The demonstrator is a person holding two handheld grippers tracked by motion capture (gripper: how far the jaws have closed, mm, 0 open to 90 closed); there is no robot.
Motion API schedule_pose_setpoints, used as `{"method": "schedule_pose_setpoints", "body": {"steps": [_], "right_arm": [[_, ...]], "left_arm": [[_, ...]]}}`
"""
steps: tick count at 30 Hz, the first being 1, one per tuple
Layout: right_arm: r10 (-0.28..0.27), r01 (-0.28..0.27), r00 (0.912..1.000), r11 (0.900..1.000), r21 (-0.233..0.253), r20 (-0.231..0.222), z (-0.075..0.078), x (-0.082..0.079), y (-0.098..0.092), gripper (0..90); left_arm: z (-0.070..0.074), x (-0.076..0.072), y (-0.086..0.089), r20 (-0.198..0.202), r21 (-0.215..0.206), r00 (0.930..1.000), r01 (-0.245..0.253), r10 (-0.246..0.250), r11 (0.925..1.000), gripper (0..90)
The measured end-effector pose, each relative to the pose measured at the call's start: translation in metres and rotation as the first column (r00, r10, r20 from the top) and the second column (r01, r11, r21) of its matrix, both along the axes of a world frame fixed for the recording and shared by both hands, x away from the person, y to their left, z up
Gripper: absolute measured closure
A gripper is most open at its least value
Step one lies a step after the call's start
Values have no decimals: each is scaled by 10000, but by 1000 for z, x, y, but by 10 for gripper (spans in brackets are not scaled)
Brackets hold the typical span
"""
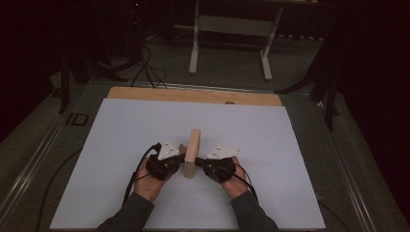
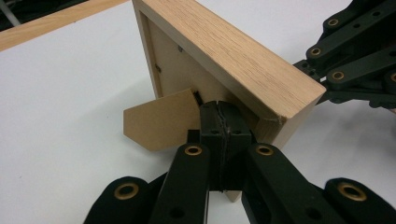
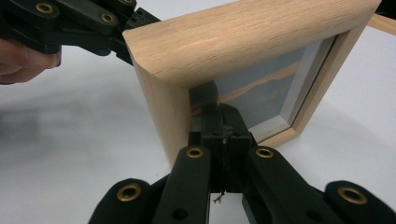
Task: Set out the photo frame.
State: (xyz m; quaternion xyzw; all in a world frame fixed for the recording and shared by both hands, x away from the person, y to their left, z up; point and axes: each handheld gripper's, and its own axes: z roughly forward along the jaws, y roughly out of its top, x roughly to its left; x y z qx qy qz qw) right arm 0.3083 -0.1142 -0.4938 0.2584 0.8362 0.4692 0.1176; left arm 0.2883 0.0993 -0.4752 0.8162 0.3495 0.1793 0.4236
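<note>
Standing picture frame (image 1: 193, 152) upright at near centre of white sheet (image 1: 121, 145). Left gripper (image 2: 219, 122) jaws together, against back by stand flap (image 2: 161, 119). Right gripper (image 3: 223, 122) jaws together, against glass. Press evenly; avoid tipping.

The high view is dim: the room beyond the white table sheet (image 1: 145, 125) lies almost black, and the sheet itself reads a dull bluish grey, lit evenly from above with no hard shadows. The wooden picture frame (image 1: 192, 152) at its middle is the warmest spot, slightly soft in detail (the whole picture is grainy). Both gripper views are far brighter. In the left gripper view the frame's top edge (image 2: 243, 60) is sharp, while the sheet behind it washes out to near white. In the right gripper view the frame's glass (image 3: 275, 88) carries a dull orange reflection, and the hand (image 3: 23, 56) left of the frame is blurred.
</note>
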Motion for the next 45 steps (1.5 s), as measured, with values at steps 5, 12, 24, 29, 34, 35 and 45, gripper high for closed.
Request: {"method": "schedule_pose_setpoints", "body": {"steps": [5,12,24,29,34,35,45], "right_arm": [[62,-62,10000,10000,19,32,1,0,0,898],[-39,38,10000,10000,43,85,3,1,-4,896],[-272,273,9995,9996,-4,188,4,3,-9,817],[-419,419,9990,9991,41,171,5,4,-11,763],[-577,576,9982,9983,94,148,6,5,-13,693],[-625,623,9980,9980,104,134,6,6,-14,673],[-668,668,9978,9976,157,29,6,8,-16,581]], "left_arm": [[0,0,1,21,-15,10000,27,-27,10000,893],[2,0,3,9,-91,10000,-86,86,9999,863],[7,-1,11,-3,-492,9991,-414,415,9979,787],[10,-1,14,30,-643,9987,-498,501,9967,728],[15,-2,17,-7,-796,9982,-594,595,9951,659],[16,-2,17,4,-795,9982,-599,601,9950,647],[24,-5,18,70,-1043,9981,-594,605,9928,532]]}}
